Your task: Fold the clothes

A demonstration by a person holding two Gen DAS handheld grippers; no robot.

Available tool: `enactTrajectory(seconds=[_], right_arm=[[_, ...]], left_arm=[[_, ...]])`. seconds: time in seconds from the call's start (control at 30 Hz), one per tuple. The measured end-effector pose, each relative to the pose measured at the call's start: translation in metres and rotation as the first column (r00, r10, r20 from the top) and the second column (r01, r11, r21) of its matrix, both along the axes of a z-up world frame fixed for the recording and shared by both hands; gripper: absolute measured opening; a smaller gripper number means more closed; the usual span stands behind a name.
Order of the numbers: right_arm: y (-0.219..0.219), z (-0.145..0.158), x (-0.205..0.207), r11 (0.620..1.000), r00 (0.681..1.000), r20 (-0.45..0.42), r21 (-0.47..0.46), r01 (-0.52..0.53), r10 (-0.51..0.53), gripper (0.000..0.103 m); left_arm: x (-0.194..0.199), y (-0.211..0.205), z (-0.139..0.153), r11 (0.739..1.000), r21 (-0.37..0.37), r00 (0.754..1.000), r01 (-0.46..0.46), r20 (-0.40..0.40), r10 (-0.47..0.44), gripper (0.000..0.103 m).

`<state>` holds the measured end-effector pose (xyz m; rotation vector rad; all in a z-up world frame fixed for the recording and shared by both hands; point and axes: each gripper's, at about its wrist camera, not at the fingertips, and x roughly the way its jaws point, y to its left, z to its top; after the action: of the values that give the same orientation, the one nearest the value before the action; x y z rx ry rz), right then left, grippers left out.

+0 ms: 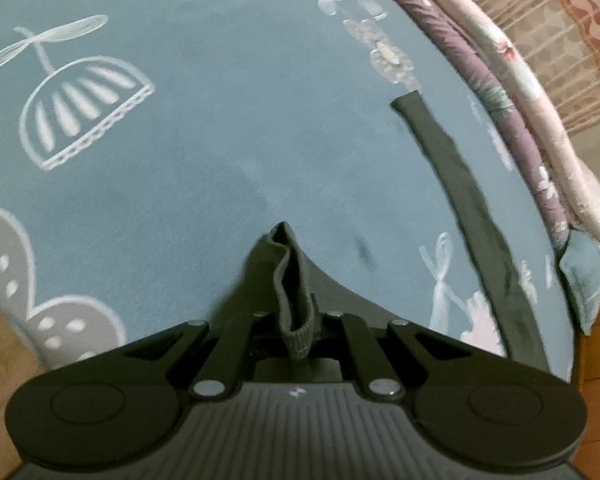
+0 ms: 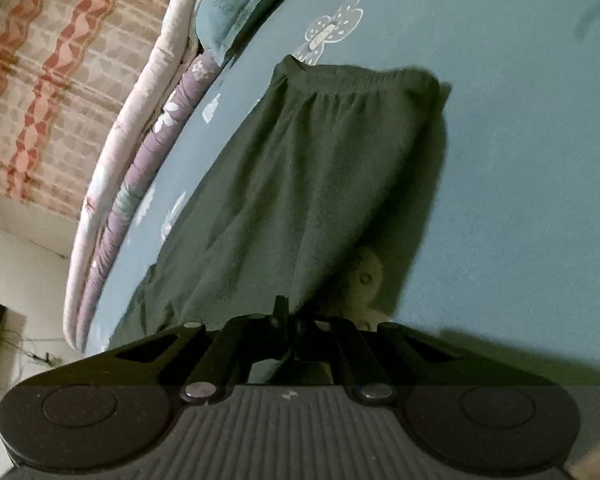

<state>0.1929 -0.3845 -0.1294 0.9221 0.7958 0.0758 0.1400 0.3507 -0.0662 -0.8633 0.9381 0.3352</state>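
A dark green garment lies spread on the blue printed bedsheet, its gathered elastic waistband at the far end. My right gripper is shut on the garment's near edge, and the cloth rises to the fingertips. In the left wrist view, my left gripper is shut on a ribbed band of the same dark garment, which bunches up between the fingers. A long narrow strip of that garment runs along the right side of the bedsheet.
Rolled purple quilt and pink quilt line the bed's edge, with a blue pillow at their end. A red-patterned cloth hangs beyond. Wooden floor shows at the bed's corners.
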Motion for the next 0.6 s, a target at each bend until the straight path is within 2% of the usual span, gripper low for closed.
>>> enactTrajectory(seconds=[0.07, 0.2, 0.27, 0.33, 0.5, 0.6], right_arm=[[-0.004, -0.003, -0.010, 1.000, 1.000, -0.029, -0.010, -0.004, 0.004, 0.004], [-0.016, -0.017, -0.019, 0.999, 0.997, -0.073, 0.032, 0.042, -0.039, 0.007], [-0.024, -0.017, -0.026, 0.994, 0.996, -0.040, 0.062, 0.088, -0.085, 0.031], [-0.036, -0.017, -0.027, 0.989, 0.991, 0.002, 0.063, 0.133, -0.134, 0.036], [-0.072, -0.034, -0.014, 0.955, 0.960, 0.068, 0.142, 0.260, -0.271, 0.035], [-0.080, -0.037, 0.002, 0.953, 0.955, 0.088, 0.132, 0.272, -0.285, 0.029]], left_arm=[[-0.004, 0.002, -0.013, 1.000, -0.009, 0.999, -0.018, -0.043, 0.017, 0.005], [-0.005, 0.007, -0.022, 0.998, -0.044, 0.998, -0.047, -0.034, 0.046, 0.005], [-0.002, 0.007, -0.020, 0.999, -0.035, 0.998, -0.036, -0.045, 0.035, 0.006], [0.002, 0.007, -0.019, 0.999, -0.030, 0.998, -0.031, -0.056, 0.029, 0.006], [0.003, 0.004, -0.020, 0.999, -0.027, 0.998, -0.035, -0.061, 0.034, 0.006], [0.007, 0.001, -0.020, 0.999, -0.015, 0.997, -0.038, -0.072, 0.036, 0.006]])
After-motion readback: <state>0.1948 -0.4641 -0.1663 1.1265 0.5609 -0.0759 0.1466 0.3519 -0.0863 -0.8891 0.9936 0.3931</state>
